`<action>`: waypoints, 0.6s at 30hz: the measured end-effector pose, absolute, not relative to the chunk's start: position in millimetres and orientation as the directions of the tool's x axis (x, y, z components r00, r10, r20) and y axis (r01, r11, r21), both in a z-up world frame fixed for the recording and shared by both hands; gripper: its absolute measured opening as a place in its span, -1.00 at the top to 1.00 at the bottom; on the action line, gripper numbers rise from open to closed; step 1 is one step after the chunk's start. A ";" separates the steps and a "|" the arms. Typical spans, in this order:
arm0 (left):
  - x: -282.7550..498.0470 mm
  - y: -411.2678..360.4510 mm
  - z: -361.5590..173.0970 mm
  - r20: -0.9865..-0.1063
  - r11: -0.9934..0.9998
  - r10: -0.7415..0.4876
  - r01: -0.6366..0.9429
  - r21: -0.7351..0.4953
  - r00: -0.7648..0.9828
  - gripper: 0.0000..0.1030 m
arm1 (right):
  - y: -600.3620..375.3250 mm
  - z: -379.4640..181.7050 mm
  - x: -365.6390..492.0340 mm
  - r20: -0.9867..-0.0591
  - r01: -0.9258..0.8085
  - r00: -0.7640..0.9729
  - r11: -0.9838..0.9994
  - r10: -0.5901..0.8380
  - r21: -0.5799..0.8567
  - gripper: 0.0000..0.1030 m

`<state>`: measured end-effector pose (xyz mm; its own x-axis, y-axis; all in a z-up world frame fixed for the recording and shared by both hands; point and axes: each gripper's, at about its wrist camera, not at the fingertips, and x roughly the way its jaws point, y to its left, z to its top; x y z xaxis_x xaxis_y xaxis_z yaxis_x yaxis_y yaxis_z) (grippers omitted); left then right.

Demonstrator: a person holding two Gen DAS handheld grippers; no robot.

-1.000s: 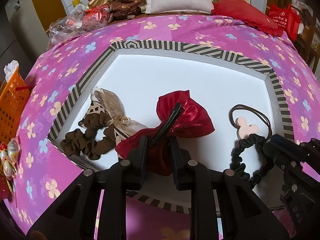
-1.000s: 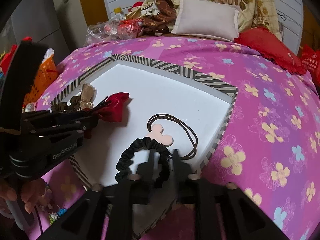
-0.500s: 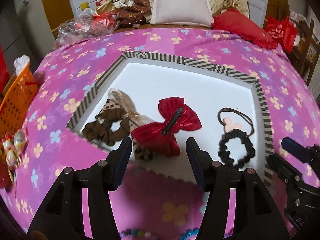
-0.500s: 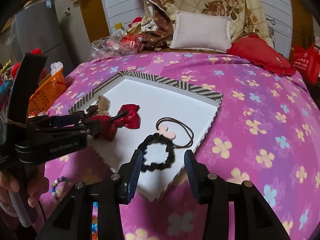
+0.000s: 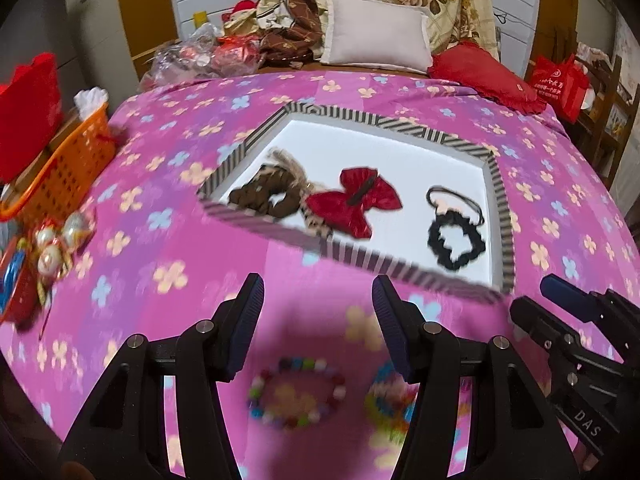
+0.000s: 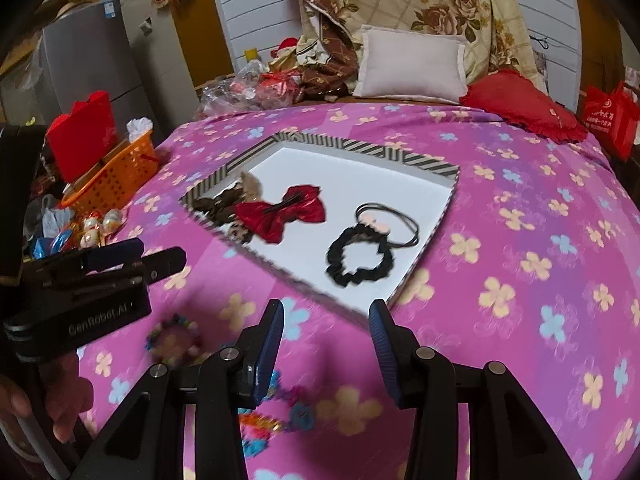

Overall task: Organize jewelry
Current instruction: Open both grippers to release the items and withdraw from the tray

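A striped-rim white tray (image 5: 420,132) (image 6: 400,156) lies on the pink bedspread. In it are a brown scrunchie (image 5: 262,196) (image 6: 216,205), a red bow clip (image 5: 356,202) (image 6: 282,212), a black scrunchie (image 5: 456,240) (image 6: 358,256) and a thin hair tie with a pink charm (image 5: 454,200) (image 6: 390,222). My left gripper (image 5: 318,304) is open and empty, above a colourful bead bracelet (image 5: 296,394) (image 6: 174,340). A second colourful bead piece (image 5: 394,404) (image 6: 272,412) lies beside it. My right gripper (image 6: 326,328) is open and empty, short of the tray's near edge.
An orange basket (image 5: 60,168) (image 6: 112,176) and foil-wrapped sweets (image 5: 56,240) sit at the left. Pillows (image 5: 376,34) and a red cushion (image 5: 484,72) lie at the far end. A red bag (image 5: 560,82) stands at the right.
Both grippers opened, let go of the red bow and the black scrunchie in the tray, and pulled back toward me. The bead bracelets have come into view.
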<state>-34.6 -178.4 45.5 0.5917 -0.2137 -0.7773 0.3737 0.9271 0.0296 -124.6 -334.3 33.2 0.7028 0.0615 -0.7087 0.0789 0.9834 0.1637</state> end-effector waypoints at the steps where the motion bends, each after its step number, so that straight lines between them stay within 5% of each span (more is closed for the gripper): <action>1: -39.2 -174.4 44.5 -0.778 0.928 -0.210 0.372 0.032 0.592 -0.09 | -331.3 33.4 -127.5 -0.709 0.076 0.703 0.984 0.063 0.163 0.17; 8: -69.3 -149.0 42.3 -0.766 0.936 -0.179 0.346 0.061 0.617 -0.09 | -312.6 40.7 -148.6 -0.689 0.055 0.721 0.985 0.074 0.163 -0.12; 18: -91.7 -122.2 41.0 -0.758 0.950 -0.160 0.307 0.055 0.632 -0.09 | -291.8 45.0 -168.9 -0.681 0.020 0.727 0.989 0.088 0.149 -0.14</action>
